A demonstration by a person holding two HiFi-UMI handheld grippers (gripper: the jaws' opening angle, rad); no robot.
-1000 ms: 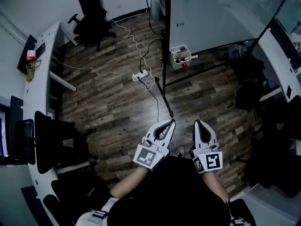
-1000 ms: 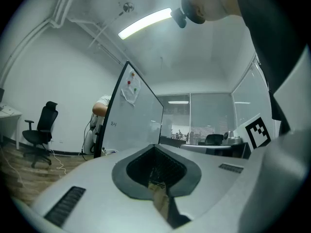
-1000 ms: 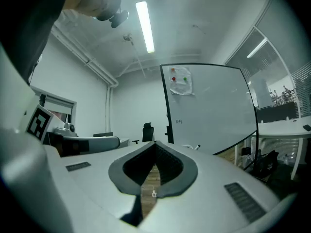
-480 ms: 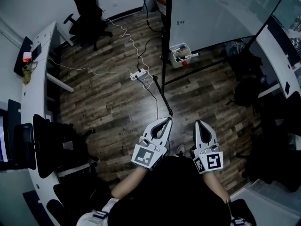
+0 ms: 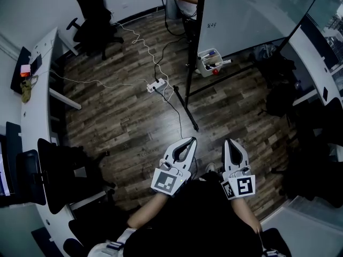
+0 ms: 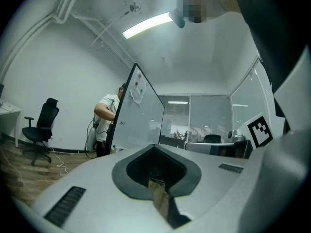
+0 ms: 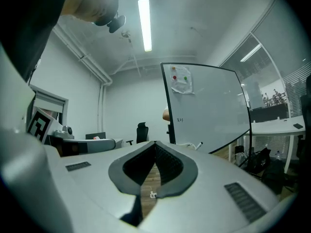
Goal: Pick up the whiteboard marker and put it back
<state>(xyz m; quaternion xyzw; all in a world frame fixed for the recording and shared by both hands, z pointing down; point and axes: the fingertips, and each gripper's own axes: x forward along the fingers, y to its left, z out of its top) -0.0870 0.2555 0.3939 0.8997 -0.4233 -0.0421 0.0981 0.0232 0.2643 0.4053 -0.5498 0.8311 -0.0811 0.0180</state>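
Head view has me standing well back from the work. At the far left the curved white bench (image 5: 38, 98) runs along the room's edge with nothing of the task on it, and a black office chair (image 5: 92, 12) is parked beyond it. A white power strip (image 5: 155, 84) lies on the wood floor (image 5: 123, 122) with its cable trailing toward the board, which is something to step around. My left tongs (image 5: 191, 140) are held low in front of my body, pointing level toward the board and clenched tip to tip on nothing. The left gripper view bears that out: the pads meet, and only the hollow behind them shows. I judge they are shut simply because there is nothing within reach to take. Further right the whiteboard (image 5: 252, 12) stands on its dark frame, with a small white tray (image 5: 202, 67) by its lower edge. The whiteboard marker (image 5: 223, 63) I take for mine pokes out of that tray to the right, beside other pens and well apart from both tongs. My right tongs (image 5: 228, 142) ride just beside the left, likewise clenched and empty. In the right gripper view their tips are together, with the board and tray far past them. The task looks barely begun: I must close in before opening either pair.
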